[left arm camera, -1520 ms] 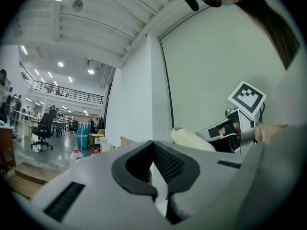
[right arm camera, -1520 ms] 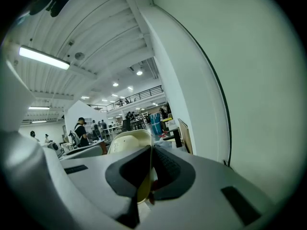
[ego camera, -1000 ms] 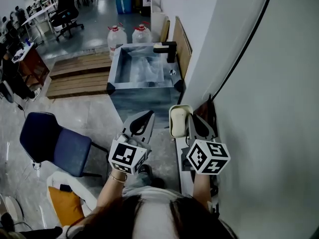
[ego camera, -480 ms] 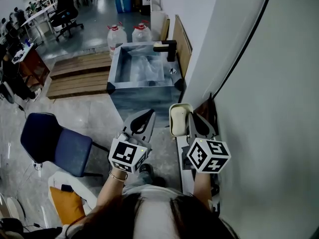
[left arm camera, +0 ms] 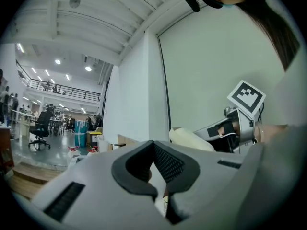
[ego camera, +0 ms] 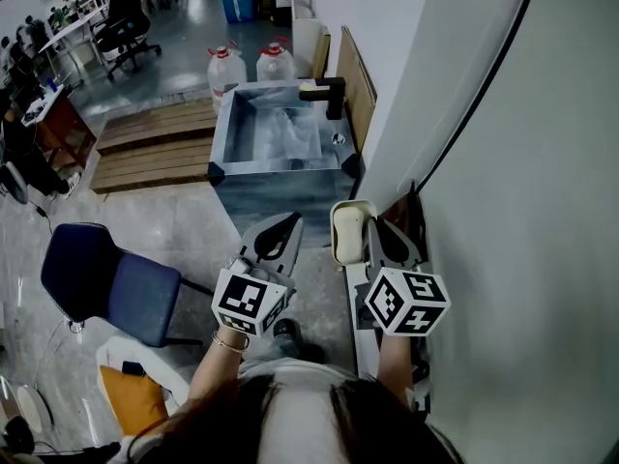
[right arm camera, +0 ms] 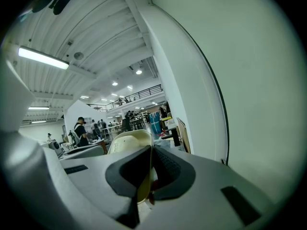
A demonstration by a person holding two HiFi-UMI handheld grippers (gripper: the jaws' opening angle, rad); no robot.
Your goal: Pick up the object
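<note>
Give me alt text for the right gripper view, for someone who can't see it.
The right gripper is shut on the thin rim of a cream dish, held up beside a pale wall. Beyond lies a large hall with ceiling lights and distant people.

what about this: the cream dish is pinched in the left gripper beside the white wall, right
No: the right gripper pinches the cream dish beside the white wall, as the right gripper view shows. The left gripper is shut, empty.

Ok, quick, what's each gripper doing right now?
Left gripper: shut, holding nothing.
Right gripper: shut on the rim of the cream dish.
</note>
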